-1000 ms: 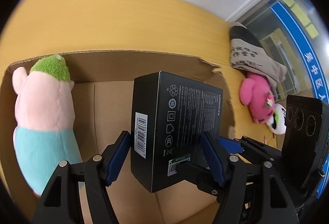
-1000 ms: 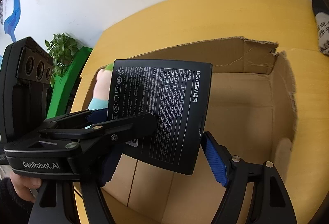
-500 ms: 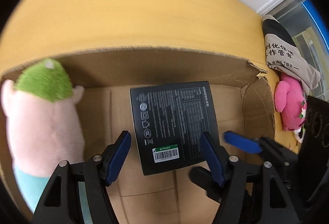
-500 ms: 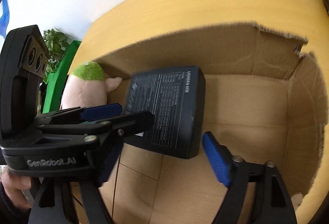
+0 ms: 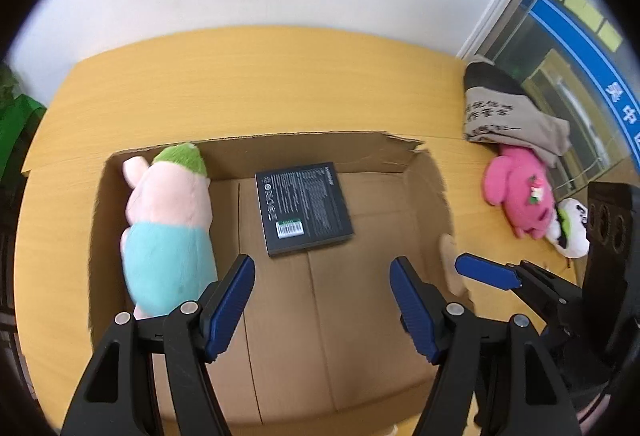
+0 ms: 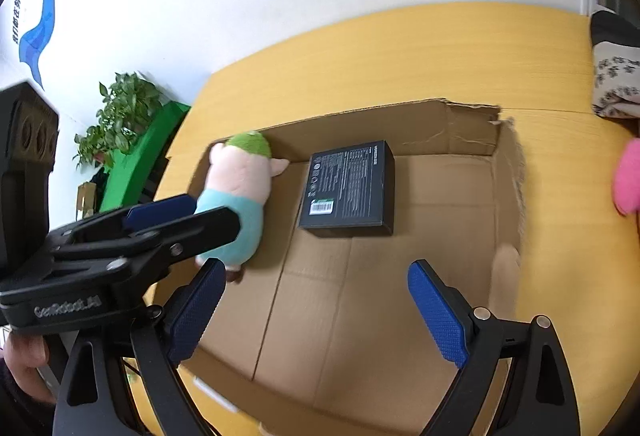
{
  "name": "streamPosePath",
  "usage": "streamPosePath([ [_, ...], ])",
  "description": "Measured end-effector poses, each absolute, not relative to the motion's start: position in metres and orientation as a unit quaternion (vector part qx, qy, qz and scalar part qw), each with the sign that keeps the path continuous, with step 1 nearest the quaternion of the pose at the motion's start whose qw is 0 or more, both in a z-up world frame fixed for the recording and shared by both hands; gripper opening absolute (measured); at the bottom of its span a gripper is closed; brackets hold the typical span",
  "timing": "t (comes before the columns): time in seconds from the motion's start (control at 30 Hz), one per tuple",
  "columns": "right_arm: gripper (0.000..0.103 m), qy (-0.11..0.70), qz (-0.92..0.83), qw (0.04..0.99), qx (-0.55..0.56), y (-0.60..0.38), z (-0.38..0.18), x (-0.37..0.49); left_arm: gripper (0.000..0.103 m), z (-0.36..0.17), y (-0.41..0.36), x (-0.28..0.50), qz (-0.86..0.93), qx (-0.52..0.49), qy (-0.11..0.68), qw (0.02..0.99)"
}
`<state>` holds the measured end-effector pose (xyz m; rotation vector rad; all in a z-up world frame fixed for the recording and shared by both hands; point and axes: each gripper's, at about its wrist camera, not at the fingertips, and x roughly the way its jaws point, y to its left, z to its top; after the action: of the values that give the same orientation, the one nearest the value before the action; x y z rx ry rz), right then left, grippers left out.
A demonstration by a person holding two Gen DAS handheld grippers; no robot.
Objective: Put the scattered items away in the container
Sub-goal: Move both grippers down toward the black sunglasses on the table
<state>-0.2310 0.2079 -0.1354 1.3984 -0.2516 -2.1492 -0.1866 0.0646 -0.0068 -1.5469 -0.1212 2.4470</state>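
Now my left claw gapes empty and my right claw is opening, empty too; the black box lies flat in the carton, near its far wall, beside the plush.

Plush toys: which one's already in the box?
The pale pink plush with the green top and teal bottom, lying against the cardboard box's left wall. The bright pink plush and the white one lie outside on the table.
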Motion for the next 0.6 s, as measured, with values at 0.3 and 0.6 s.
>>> streamPosePath([
  [0.3, 0.096, -0.057, -0.818, 0.279, 0.5, 0.222, -0.09, -0.175, 0.07, 0.025, 0.073, -0.137, 0.855, -0.505, -0.043, 0.111],
  [0.6, 0.098, -0.058, -0.824, 0.267, 0.496, 0.239, -0.079, -0.142, 0.07, 0.037, 0.075, -0.11, 0.862, -0.495, -0.031, 0.104],
])
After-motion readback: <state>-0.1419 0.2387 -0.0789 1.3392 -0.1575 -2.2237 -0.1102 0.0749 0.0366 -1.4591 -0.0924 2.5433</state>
